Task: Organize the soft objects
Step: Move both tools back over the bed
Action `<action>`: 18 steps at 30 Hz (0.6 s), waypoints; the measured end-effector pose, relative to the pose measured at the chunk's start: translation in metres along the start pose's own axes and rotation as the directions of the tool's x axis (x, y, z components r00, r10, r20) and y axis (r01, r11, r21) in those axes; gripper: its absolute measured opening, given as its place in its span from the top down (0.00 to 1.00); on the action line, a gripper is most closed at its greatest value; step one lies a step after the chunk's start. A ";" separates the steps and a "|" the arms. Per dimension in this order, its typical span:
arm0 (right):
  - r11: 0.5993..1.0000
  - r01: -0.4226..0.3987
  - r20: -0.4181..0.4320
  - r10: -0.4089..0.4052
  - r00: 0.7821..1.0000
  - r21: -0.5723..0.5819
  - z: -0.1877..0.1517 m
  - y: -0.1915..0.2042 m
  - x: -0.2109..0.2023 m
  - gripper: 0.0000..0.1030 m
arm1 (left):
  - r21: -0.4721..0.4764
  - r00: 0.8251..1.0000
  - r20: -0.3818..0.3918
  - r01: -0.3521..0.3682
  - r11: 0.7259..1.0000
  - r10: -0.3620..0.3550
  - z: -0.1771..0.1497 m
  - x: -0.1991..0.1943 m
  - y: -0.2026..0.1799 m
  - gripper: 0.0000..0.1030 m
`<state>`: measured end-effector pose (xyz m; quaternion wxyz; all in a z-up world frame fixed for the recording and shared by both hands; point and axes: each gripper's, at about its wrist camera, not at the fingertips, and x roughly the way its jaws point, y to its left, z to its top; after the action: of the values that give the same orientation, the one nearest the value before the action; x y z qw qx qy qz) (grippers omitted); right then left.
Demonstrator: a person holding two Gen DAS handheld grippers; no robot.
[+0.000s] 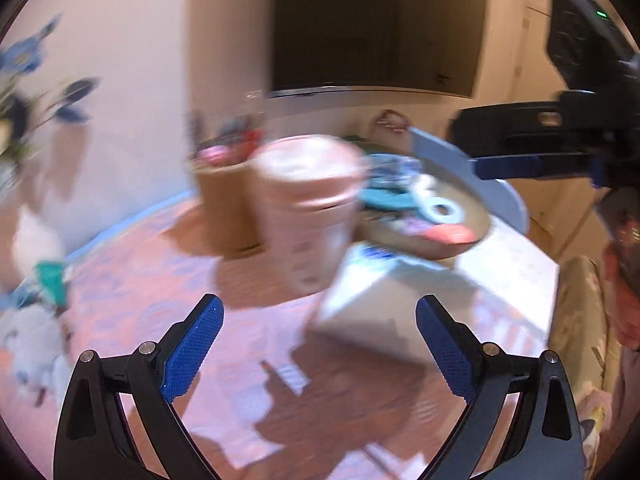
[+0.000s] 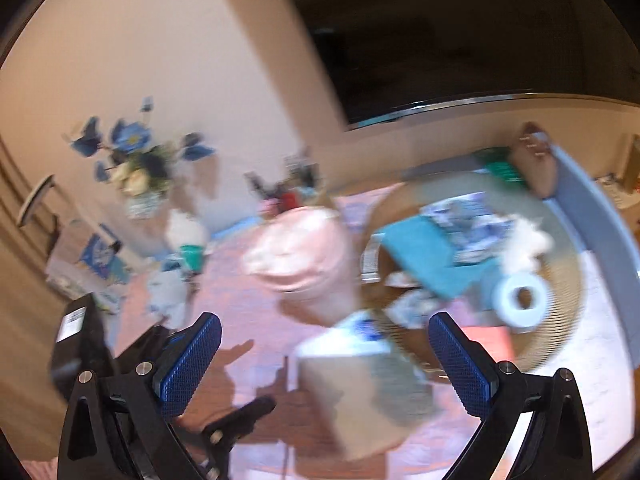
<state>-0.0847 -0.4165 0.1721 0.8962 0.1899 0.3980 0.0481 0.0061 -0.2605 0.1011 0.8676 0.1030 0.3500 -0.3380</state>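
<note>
While both views smear with motion blur, your left gripper (image 1: 320, 344) shows its blue pads spread wide at the bottom of the frame with nothing between them, and your right gripper (image 2: 326, 364) is spread just as wide and just as empty. Just beyond the fingers, a pale box (image 1: 372, 312) with blue print on its top sits tilted on the reddish patterned table (image 1: 160, 300); its lettering is too blurred to read. Behind it, at mid-frame, stands a pink bin (image 1: 308, 208) with soft pink fabric (image 2: 296, 248) heaped in its mouth, rumpled and pale. To the right of that lies a round woven tray (image 2: 560, 320) holding the other soft things: a teal cloth (image 2: 432, 260), a blue-and-white patterned piece (image 2: 464, 216), a white fluffy item (image 2: 528, 244) and a white tape roll (image 2: 520, 296). Their edges run together, so you cannot tell which overlaps which. In the upper left of the right wrist view, blue flowers (image 2: 132, 140) stand against the wall. At the far right of the left wrist view, your right gripper's body is cut off by the frame edge.
</note>
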 end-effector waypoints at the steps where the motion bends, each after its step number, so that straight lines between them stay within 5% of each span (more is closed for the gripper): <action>1: 1.000 -0.014 -0.008 0.014 1.000 -0.009 0.000 0.011 0.008 0.00 | -0.022 0.999 -0.001 -0.032 0.999 0.032 -0.005 -0.004 0.017 0.06; 5: 0.996 -0.068 -0.037 0.066 0.997 -0.057 -0.002 0.058 0.045 0.00 | -0.087 0.991 -0.007 -0.136 0.987 0.136 -0.020 -0.020 0.068 0.06; 10: 0.983 -0.155 -0.069 0.149 0.986 -0.095 -0.003 0.109 0.093 0.00 | -0.168 0.959 -0.016 -0.283 0.944 0.284 -0.041 -0.032 0.138 0.06; 18: 0.950 -0.313 -0.129 0.310 0.942 -0.001 -0.001 0.166 0.199 0.00 | -0.199 0.921 -0.052 -0.388 0.900 0.385 -0.064 -0.029 0.216 0.06</action>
<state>0.0598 -0.2157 0.0961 0.8520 0.2373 0.4189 0.2056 0.0986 -0.0569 0.0616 0.9213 0.0820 0.3605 -0.1207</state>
